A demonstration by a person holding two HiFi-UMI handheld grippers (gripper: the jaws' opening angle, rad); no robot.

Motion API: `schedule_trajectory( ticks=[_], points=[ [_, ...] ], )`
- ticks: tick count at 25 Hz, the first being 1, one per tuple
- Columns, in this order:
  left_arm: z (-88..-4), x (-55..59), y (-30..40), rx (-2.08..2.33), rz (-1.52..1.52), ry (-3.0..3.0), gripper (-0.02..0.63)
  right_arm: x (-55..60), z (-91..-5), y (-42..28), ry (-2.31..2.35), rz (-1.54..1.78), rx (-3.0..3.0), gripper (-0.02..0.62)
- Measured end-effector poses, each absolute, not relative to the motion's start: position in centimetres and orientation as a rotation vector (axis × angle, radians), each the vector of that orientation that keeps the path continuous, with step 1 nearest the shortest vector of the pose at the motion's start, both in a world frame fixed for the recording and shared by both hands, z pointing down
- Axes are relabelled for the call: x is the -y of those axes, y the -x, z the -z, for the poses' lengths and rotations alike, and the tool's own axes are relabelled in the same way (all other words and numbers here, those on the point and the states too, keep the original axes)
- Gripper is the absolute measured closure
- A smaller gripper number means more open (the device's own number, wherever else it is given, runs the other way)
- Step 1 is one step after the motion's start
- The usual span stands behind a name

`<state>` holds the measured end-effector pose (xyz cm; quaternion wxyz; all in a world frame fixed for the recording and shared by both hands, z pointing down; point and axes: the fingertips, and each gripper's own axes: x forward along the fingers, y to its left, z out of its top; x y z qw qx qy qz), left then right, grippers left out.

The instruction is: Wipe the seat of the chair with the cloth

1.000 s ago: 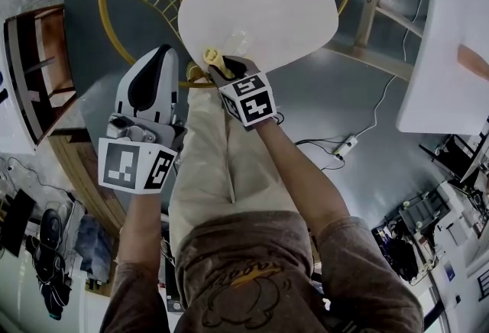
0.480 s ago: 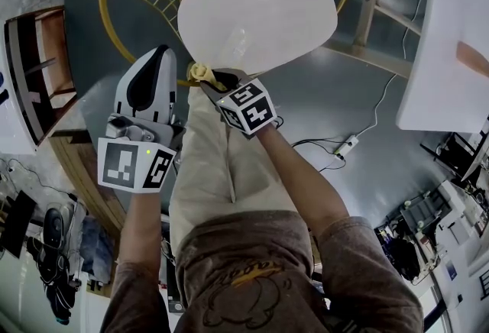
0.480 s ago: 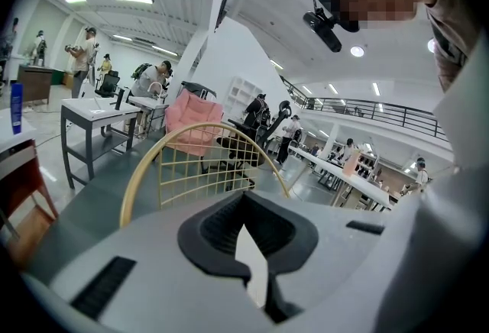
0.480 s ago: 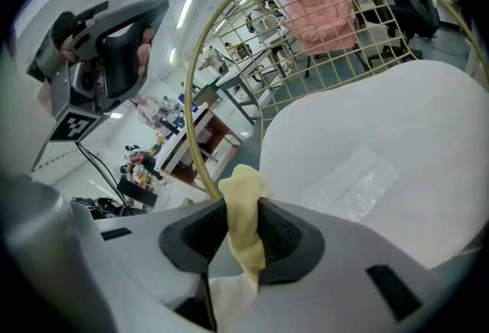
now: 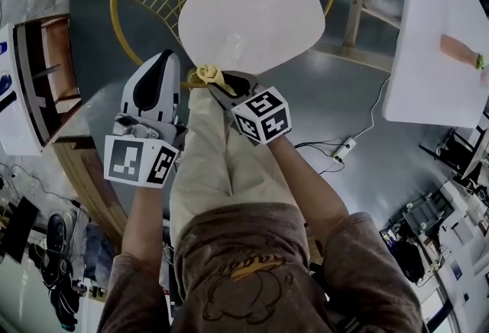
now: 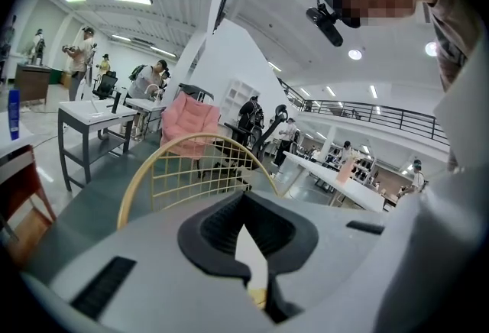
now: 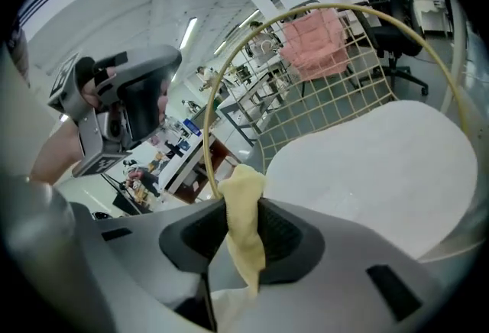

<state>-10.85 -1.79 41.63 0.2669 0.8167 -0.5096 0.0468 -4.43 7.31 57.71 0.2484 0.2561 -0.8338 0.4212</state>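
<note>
The right hand-held gripper [image 5: 219, 84] is clenched on the cloth [image 5: 208, 75], a pale yellow, crumpled strip that pokes out past its jaws at the near edge of the white chair seat [image 5: 252, 18]. The left hand-held gripper [image 5: 162, 58] hangs just beside it, jaws together on nothing.

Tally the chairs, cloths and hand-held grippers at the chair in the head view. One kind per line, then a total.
chair: 1
cloth: 1
hand-held grippers: 2 (left hand-held gripper, right hand-held gripper)
Total: 4
</note>
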Motion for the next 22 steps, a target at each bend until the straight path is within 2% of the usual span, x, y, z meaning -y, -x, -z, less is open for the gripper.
schedule_trajectory(
  ticks=[22],
  points=[
    [-20.8,-1.7,7.8,1.303,-0.041,-2.360,0.603,-3.9,-32.9,-3.0,-1.028,-0.976,2.477,0.465]
  ],
)
